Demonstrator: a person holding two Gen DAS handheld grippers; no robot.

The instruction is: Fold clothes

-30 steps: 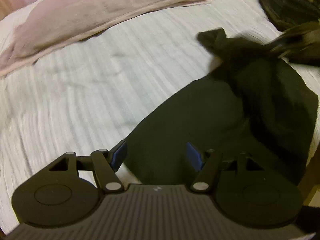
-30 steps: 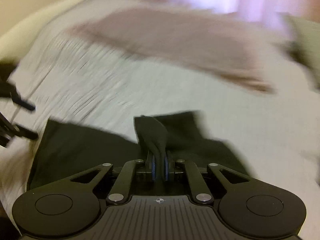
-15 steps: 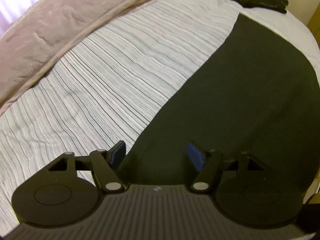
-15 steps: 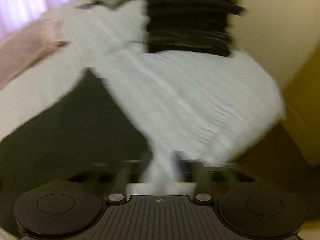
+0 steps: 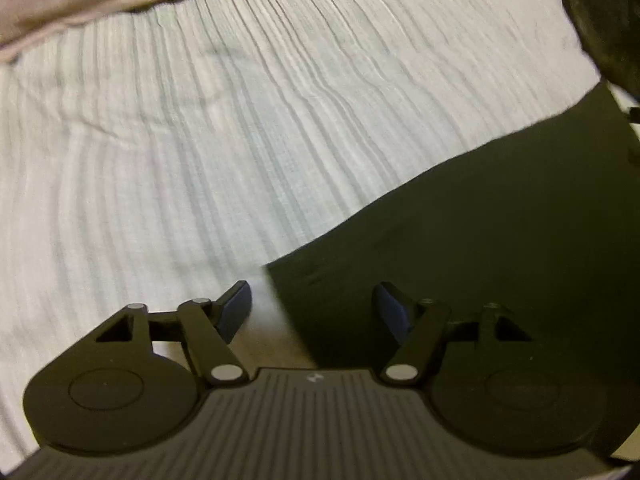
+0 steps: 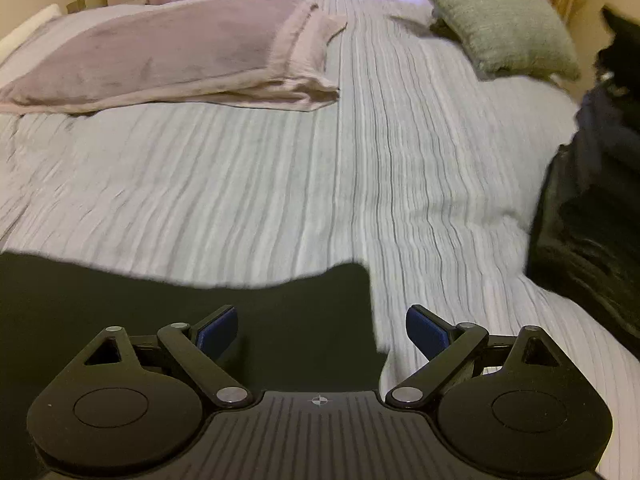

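— Striped white bedding (image 6: 280, 184) is filling both views; what am I working on?

— I'm looking at a dark garment (image 5: 500, 240) lying flat on the bed, spread so its edges are reachable. My left hand-held gripper (image 5: 312, 312) is hovering with its jaws apart, one corner of the cloth sitting right between the fingers. My right hand-held gripper (image 6: 322, 330) is also spread wide, straddling the opposite corner (image 6: 352, 276).

— Why both corners?

— I'm judging that pinching them together lets the fold come over evenly.

— And the rest?

— Ahead of the right hand-held gripper a mauve blanket (image 6: 168, 60) and a grey pillow (image 6: 500, 24) are sitting well clear; off to its right a dark pile of clothes (image 6: 592, 208) is waiting.
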